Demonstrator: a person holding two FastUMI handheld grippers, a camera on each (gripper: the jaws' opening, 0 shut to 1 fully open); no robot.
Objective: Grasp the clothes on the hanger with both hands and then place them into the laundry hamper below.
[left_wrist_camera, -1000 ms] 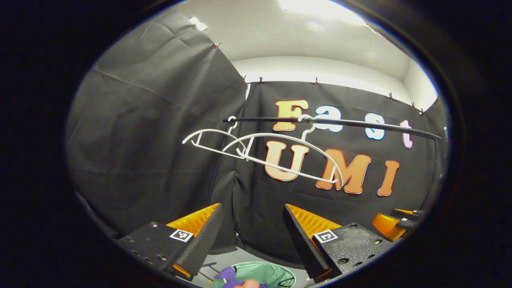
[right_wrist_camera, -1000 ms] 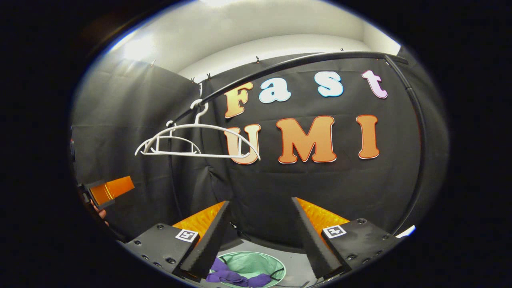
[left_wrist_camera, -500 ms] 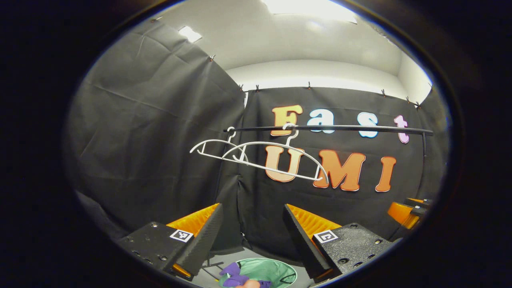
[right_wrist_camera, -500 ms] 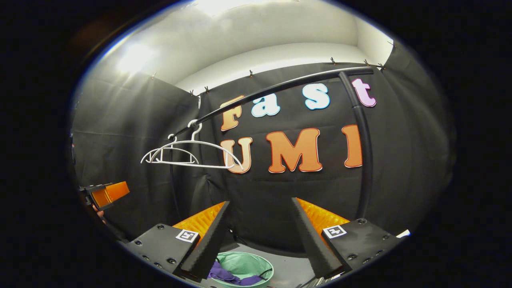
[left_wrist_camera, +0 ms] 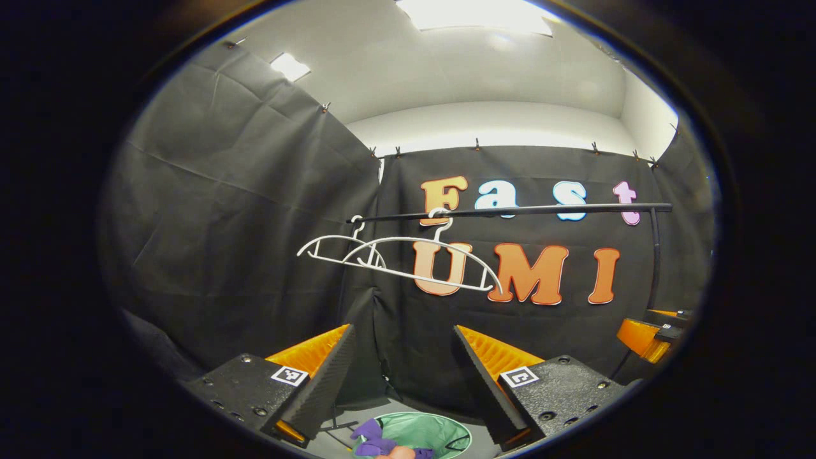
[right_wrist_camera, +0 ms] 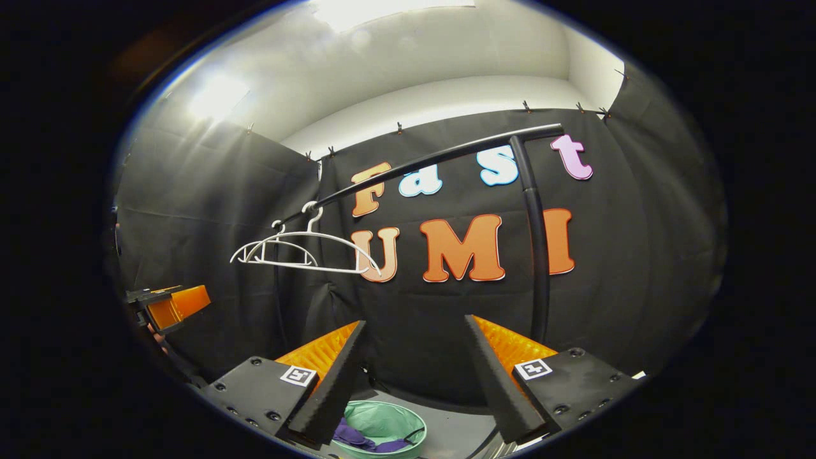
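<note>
Purple clothes (left_wrist_camera: 376,442) (right_wrist_camera: 349,435) lie inside the green laundry hamper (left_wrist_camera: 440,431) (right_wrist_camera: 395,422) on the floor below. Two bare white hangers (left_wrist_camera: 408,242) (right_wrist_camera: 299,237) hang on the black rail (left_wrist_camera: 510,210) (right_wrist_camera: 433,157). My left gripper (left_wrist_camera: 403,335) is open, holds nothing, and sits well back from the rail, above the hamper. My right gripper (right_wrist_camera: 415,325) is likewise open with nothing between its fingers. The right gripper (left_wrist_camera: 644,336) also shows at the right edge of the left gripper view, and the left gripper (right_wrist_camera: 172,305) at the left edge of the right gripper view.
The rail's black upright post (right_wrist_camera: 537,255) (left_wrist_camera: 654,255) stands at its right end. Black cloth walls close the booth behind and to the left. A grey floor (right_wrist_camera: 456,428) surrounds the hamper.
Both grippers have drawn back from the rail, so the hangers and rail look smaller and farther. The jaws stay open and the clothes stay in the hamper.
</note>
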